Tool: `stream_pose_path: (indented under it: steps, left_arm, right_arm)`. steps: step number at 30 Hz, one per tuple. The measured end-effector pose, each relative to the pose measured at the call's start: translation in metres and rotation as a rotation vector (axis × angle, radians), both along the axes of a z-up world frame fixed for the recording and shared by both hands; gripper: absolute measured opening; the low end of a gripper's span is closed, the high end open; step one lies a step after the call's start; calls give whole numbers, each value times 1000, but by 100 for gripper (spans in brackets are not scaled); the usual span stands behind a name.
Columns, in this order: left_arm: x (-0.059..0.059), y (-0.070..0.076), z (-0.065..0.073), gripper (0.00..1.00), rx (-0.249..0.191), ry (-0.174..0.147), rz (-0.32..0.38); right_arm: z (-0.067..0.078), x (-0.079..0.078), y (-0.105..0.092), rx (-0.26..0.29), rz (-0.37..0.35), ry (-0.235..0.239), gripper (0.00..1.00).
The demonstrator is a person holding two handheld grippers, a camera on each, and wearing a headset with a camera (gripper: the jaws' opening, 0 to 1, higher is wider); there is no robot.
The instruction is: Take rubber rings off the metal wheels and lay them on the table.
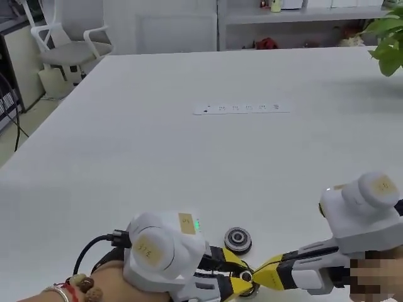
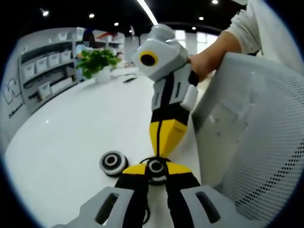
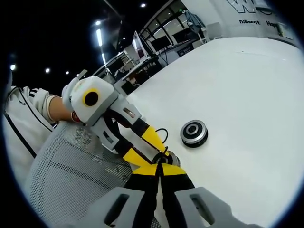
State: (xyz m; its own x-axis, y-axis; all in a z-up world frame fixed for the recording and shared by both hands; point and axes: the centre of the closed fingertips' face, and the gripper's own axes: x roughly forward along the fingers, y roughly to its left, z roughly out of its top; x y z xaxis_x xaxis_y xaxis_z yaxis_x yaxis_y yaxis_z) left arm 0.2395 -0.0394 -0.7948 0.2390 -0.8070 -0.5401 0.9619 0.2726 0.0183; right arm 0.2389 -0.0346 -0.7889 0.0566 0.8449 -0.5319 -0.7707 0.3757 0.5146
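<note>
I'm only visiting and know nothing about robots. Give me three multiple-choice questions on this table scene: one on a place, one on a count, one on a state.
1. Where does the loose round metal wheel lie? A. on the white table B. on a chair C. on a shelf
2. How many such wheels show? A. one B. two C. four
3. The left gripper is: A. wide open and empty B. closed around the second wheel C. lying on the floor
Answers: 1A, it rests flat on that table. 2B, one loose, one held. 3B, its yellow-tipped jaws flank that wheel.
</note>
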Motion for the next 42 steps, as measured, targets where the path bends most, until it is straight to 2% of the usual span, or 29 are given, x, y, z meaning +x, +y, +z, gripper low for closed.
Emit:
stream_pose_path:
  steps: [3, 5, 8, 13, 16, 21, 26, 30, 32, 35, 37, 40, 42]
  left_arm:
    - [-1, 1, 1, 18, 18, 2, -12]
    - [-4, 0, 1, 22, 16, 21, -20]
    - [-8, 0, 0, 26, 51, -7, -56]
    - [-10, 0, -1, 31, 58, 2, -66]
    - [-10, 3, 1, 30, 68, 7, -63]
    - [-11, 7, 9, 36, 56, 29, -65]
    - [-3, 15, 29, 45, 27, 12, -34]
    - [-2, 24, 42, 51, 20, 7, -24]
    - [-7, 29, 48, 54, 18, 36, -26]
    - [-12, 38, 57, 60, 6, 33, -18]
    - [-16, 47, 60, 62, 7, 32, -16]
    - [-19, 69, 57, 64, 52, 16, 7]
    - [-20, 82, 58, 66, 58, 18, 32]
  right_arm:
    - [4, 2, 0, 9, -8, 11, 0]
    - [0, 2, -1, 0, -11, 16, 0]
    - [-2, -2, -1, -3, 2, 15, 0]
    - [1, -1, 0, -1, 13, 2, 0]
    - [1, -1, 0, 2, 14, -1, 0]
    - [1, 0, -4, -2, 5, -6, 0]
    - [8, 4, -5, 7, -7, -15, 0]
    - [11, 4, -5, 4, 0, -25, 0]
    - [13, 3, -5, 2, -2, -31, 0]
    - [20, 4, -7, 14, -12, -35, 0]
    - [26, 3, -6, 26, -19, -44, 0]
    - [30, 5, -7, 29, -27, -55, 0]
    - [35, 4, -8, 37, -35, -59, 0]
